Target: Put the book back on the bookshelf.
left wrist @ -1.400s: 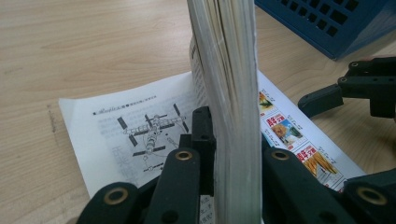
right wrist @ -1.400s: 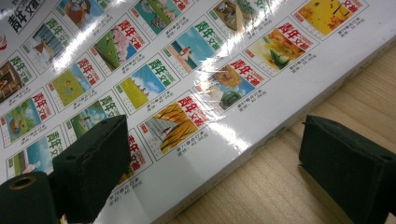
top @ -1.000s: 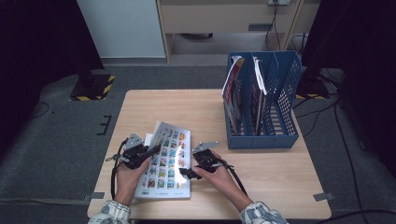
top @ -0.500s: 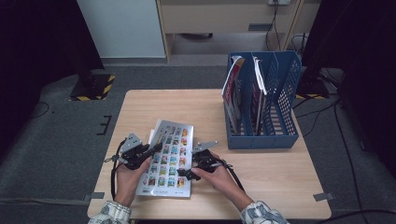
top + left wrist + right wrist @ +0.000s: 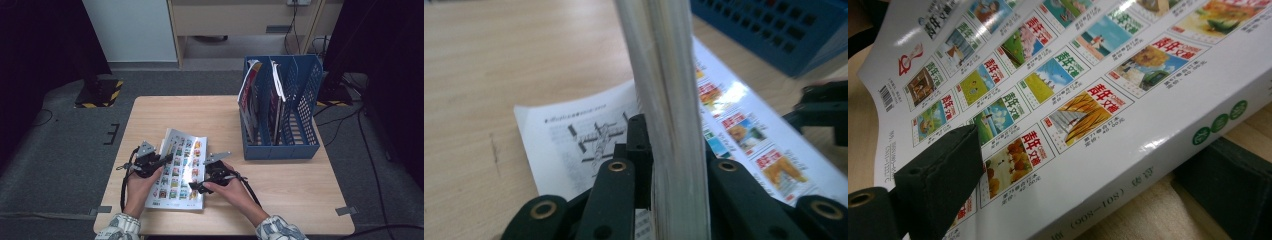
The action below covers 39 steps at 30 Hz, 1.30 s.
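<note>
While both grippers hold the magazine (image 5: 179, 167) at the table's (image 5: 300, 185) six-o'clock edge, the step in hand looks like lifting it to file it away. It lies near the person, back cover with its grid of small pictures facing up, well apart from the blue file rack (image 5: 280, 112) at about two o'clock. The left gripper (image 5: 159, 161) pinches the open page edge at the magazine's nine-o'clock side; in the left gripper view a thick sheaf of pages (image 5: 669, 100) stands upright between the black jaws, which have just been opening slightly yet have the pages between them, while one loose printed leaf (image 5: 574, 140) rests flat on the wood. The right gripper (image 5: 199, 186) clamps the spine edge near five o'clock (one pad (image 5: 940, 172) on the cover, the other beneath the spine). By my judgement the next move calls for raising both hands together, turning the magazine upright, and carrying it toward two o'clock to slide it into a free slot beside the magazines already standing there.
</note>
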{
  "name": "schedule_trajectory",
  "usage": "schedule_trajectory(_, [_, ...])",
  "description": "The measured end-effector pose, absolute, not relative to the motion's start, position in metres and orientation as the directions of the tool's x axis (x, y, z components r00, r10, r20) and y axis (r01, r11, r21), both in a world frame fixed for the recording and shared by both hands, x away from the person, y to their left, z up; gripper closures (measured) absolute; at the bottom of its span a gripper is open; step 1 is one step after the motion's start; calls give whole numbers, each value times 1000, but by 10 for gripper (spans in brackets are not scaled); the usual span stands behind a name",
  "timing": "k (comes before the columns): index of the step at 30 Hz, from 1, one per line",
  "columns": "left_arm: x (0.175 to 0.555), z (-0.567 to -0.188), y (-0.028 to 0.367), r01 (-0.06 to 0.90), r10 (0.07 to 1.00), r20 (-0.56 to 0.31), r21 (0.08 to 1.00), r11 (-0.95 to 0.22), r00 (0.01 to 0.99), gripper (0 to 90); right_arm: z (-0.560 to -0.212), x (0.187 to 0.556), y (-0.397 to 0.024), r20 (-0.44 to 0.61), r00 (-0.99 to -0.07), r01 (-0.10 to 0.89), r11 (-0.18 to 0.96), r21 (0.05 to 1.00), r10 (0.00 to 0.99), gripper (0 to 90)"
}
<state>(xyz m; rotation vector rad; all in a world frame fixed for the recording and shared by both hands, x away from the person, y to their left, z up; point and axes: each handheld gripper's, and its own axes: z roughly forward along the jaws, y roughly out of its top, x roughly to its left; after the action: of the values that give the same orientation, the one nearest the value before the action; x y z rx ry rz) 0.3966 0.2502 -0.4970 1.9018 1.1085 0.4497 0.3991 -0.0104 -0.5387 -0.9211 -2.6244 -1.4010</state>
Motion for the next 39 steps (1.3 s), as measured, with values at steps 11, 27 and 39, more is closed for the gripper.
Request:
schedule_trajectory(11, [406,-518,262,632,914,-73,744,-216,399,333,-538,398,-7,259,-831,496,446,745,492,58])
schedule_trajectory(27, [401,-521,270,637,912,-97,745,-199,399,362,-538,406,-7,249,-830,491,444,749,498,58])
schedule_trajectory(39, [401,-524,273,638,907,-127,749,-178,402,363,-537,427,9,255,-841,489,469,735,477,89])
